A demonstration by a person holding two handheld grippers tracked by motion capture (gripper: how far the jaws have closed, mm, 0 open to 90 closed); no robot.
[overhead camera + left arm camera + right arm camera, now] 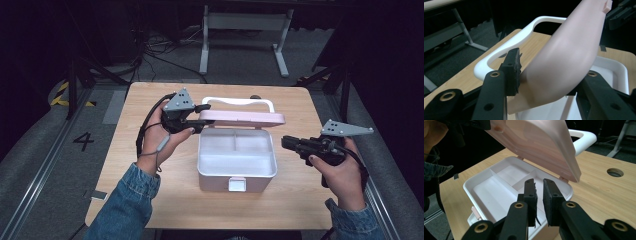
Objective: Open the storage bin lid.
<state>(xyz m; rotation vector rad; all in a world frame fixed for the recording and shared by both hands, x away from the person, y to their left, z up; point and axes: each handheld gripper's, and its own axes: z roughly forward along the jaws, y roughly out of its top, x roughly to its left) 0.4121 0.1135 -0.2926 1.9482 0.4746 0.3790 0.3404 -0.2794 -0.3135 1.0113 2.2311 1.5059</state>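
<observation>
A wooden table (pixel 150 200) with a round hole (pixel 615 172) stands in a dark room over grey floor, cables and a white frame (pixel 245 22); at its centre sits a white box (pixel 237 172), its divided tray bare. The pink lid (pixel 245 118) with white handle (pixel 506 47) is raised part-way, so opening looks under way, with closing or filling judged still possible. The left gripper (pixel 200 117) is clamped on the lid's edge; the right gripper (pixel 538 195) hovers just beside the box, jaws nearly together, holding nothing.

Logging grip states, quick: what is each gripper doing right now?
Left gripper: shut on the pink lid, holding it raised.
Right gripper: jaws nearly together, a narrow gap, holding nothing.
</observation>
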